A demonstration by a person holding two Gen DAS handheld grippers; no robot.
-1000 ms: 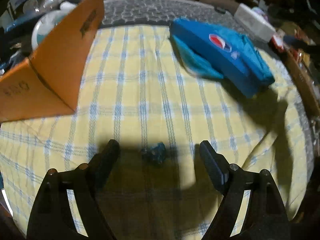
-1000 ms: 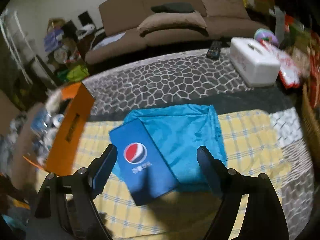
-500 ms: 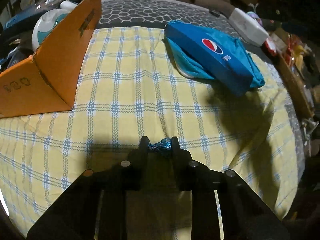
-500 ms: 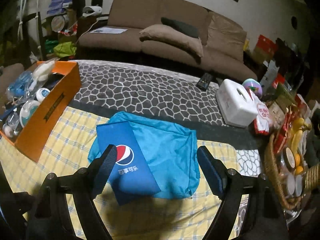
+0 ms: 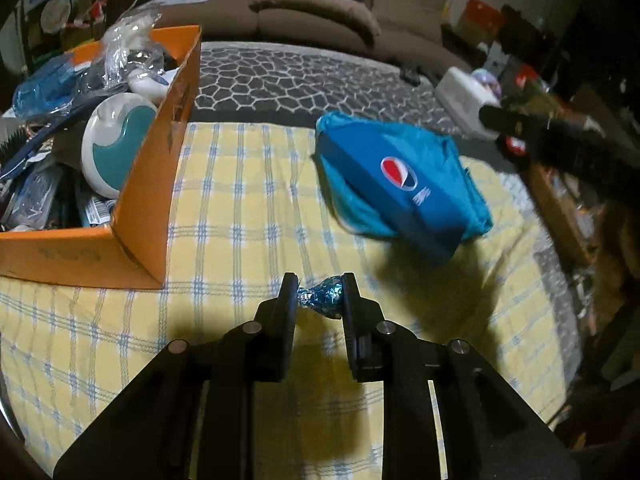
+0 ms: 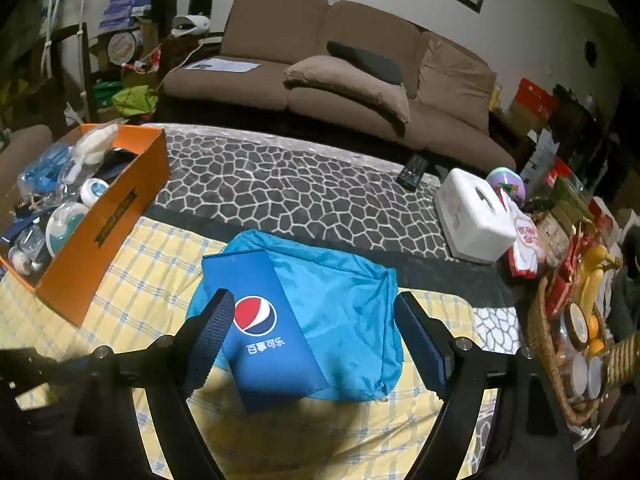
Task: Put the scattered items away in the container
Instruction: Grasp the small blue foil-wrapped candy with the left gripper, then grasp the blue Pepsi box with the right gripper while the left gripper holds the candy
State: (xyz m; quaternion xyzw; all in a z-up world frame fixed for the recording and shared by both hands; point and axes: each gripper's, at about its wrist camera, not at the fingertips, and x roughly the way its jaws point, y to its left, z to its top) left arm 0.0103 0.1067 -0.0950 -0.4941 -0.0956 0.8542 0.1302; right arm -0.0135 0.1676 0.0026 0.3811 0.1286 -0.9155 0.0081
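My left gripper [image 5: 319, 296] is shut on a small candy in blue foil [image 5: 322, 299], held clear above the yellow checked cloth [image 5: 248, 208]. The orange box [image 5: 160, 148], full of several items, stands to its upper left. A blue Pepsi bag [image 5: 400, 184] lies on the cloth to the upper right. In the right wrist view my right gripper [image 6: 314, 344] hangs open above the Pepsi bag [image 6: 280, 340], its fingers on either side of the bag and apart from it. The orange box [image 6: 116, 216] sits at the left there.
A white tissue box [image 6: 472, 216] and a remote [image 6: 412, 170] lie on the grey patterned cover [image 6: 304, 192]. A wicker basket [image 6: 544, 344] with fruit and jars crowds the right edge. A brown sofa [image 6: 340, 80] stands behind.
My left gripper closed on the foil candy and lifted it off the cloth. The right gripper swung and rolled over the Pepsi bag, then held still.
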